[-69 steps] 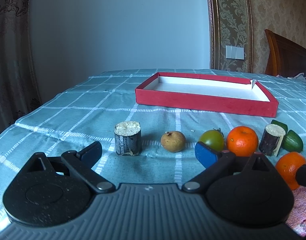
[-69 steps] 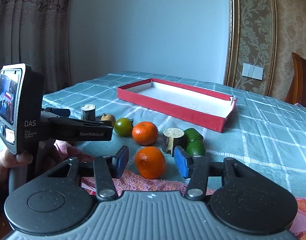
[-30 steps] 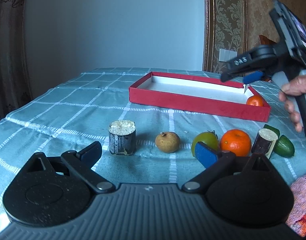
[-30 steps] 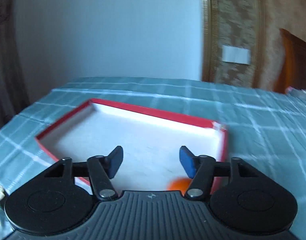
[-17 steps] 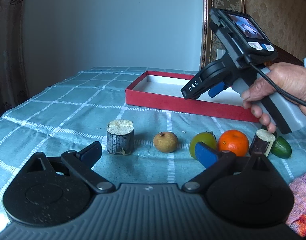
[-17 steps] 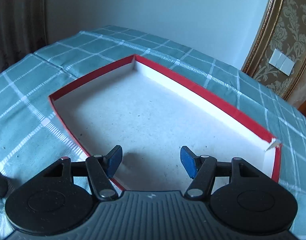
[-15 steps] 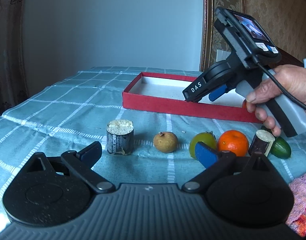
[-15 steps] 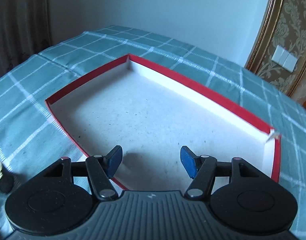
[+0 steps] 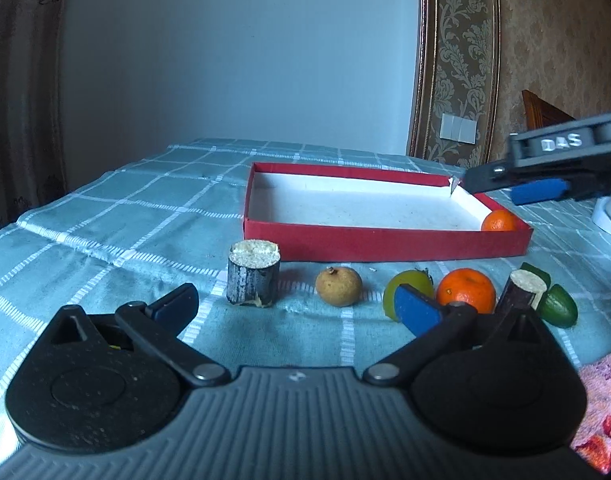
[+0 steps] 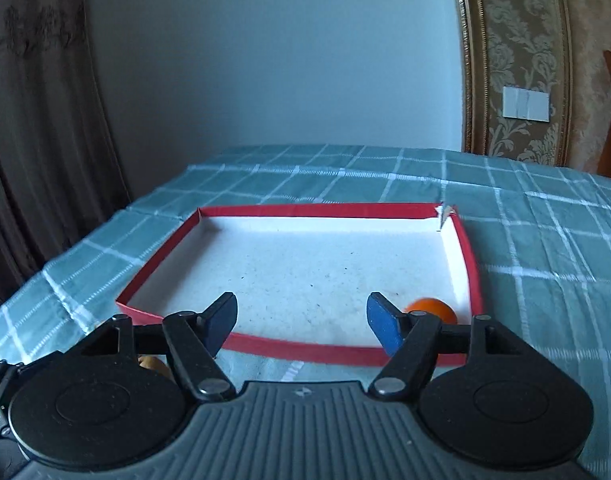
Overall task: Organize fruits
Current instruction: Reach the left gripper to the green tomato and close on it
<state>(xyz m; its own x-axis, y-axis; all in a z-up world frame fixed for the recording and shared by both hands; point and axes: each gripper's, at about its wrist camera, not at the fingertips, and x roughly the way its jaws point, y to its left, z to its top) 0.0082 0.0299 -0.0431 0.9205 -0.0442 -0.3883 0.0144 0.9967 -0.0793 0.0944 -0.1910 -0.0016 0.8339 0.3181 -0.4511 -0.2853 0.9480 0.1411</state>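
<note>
The red tray [image 9: 385, 242] with its white floor sits mid-table, and one orange [image 9: 499, 221] lies in its near right corner. In front of it stand a cane piece [image 9: 252, 272], a brown round fruit [image 9: 338, 286], a green tomato [image 9: 407, 280], a second orange [image 9: 467, 292], another cane piece [image 9: 521, 294] and a green fruit [image 9: 557, 310]. My left gripper [image 9: 295, 308] is open and empty, low before this row. My right gripper [image 10: 301, 322] hovers at the tray's near wall [image 10: 345, 350], its jaws opening with nothing between them. The tray's orange [image 10: 431, 308] lies just beyond its right finger.
A checked teal cloth covers the table. A pink floral cloth [image 9: 601, 400] lies at the near right edge. The right gripper's blue pad [image 9: 539, 192] shows at the right, above the tray's far corner. A wooden chair [image 9: 541, 108] stands behind, with curtains on the left.
The orange that lay between the right fingers on the table now rests in the tray. The right gripper has drawn back rightward from over the tray, and its jaws stand wider. The left gripper has stayed put.
</note>
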